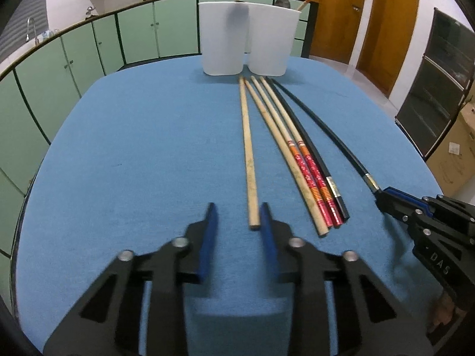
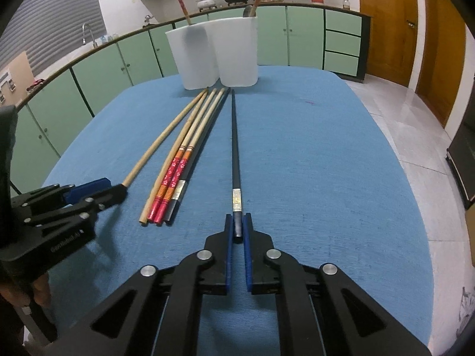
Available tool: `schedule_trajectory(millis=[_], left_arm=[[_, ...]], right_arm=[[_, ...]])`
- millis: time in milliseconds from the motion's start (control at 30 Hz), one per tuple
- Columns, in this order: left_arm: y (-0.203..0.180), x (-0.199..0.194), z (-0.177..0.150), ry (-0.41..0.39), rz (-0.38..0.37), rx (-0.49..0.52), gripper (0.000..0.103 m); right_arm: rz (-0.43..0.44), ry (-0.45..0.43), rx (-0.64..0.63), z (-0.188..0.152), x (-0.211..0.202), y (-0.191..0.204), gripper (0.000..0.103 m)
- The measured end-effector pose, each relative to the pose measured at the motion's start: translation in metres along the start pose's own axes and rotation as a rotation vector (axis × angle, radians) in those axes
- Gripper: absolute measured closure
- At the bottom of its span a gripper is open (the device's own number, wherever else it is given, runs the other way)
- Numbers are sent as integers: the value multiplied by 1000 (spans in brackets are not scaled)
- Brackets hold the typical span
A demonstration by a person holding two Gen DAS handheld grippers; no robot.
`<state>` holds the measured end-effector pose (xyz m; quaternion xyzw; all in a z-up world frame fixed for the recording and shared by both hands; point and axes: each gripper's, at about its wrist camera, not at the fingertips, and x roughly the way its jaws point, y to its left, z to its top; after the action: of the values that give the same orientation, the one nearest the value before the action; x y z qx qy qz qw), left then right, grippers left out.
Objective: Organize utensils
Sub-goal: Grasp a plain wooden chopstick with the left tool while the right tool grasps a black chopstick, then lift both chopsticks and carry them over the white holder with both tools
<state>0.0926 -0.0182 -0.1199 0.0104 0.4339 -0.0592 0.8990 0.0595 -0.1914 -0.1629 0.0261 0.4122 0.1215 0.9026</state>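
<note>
Several chopsticks lie lengthwise on the blue table (image 1: 133,154): a plain wooden one (image 1: 248,160), another wooden one, two with red patterned ends (image 1: 308,172), and black ones. My left gripper (image 1: 237,216) is open, with the near end of the plain wooden chopstick between its fingers, just inside the right one. My right gripper (image 2: 238,225) is shut on the near end of a black chopstick (image 2: 235,154), which lies on the table; it shows in the left wrist view (image 1: 383,198). Two white tubs (image 1: 222,38) (image 1: 271,41) stand at the far edge, each holding a red-ended chopstick.
Green kitchen cabinets (image 1: 77,56) run along the back and left with a sink tap and pots on the counter. Wooden doors (image 1: 371,20) are at the right. A cardboard box (image 1: 454,154) sits on the floor at right.
</note>
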Motion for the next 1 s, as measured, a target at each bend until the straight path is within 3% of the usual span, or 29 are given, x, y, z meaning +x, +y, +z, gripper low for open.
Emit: schedule_trajectory(millis=[100, 200, 367, 467, 667, 1000], left_arm=[[0, 0, 0, 1, 4, 0, 78], [-4, 1, 0, 2, 2, 8, 70], [-5, 2, 1, 0, 3, 3, 71], [-8, 3, 1, 2, -5, 15, 97], [-5, -5, 4, 2, -24, 1, 97], [0, -73, 38, -189, -25, 2, 97]], right_arm=[[2, 1, -1, 0, 0, -1, 96], [2, 1, -3, -2, -1, -1, 96], [-1, 0, -2, -3, -2, -1, 96], [-8, -2, -9, -2, -2, 0, 96], [4, -27, 2, -1, -11, -4, 97], [15, -185, -4, 35, -74, -16, 97]])
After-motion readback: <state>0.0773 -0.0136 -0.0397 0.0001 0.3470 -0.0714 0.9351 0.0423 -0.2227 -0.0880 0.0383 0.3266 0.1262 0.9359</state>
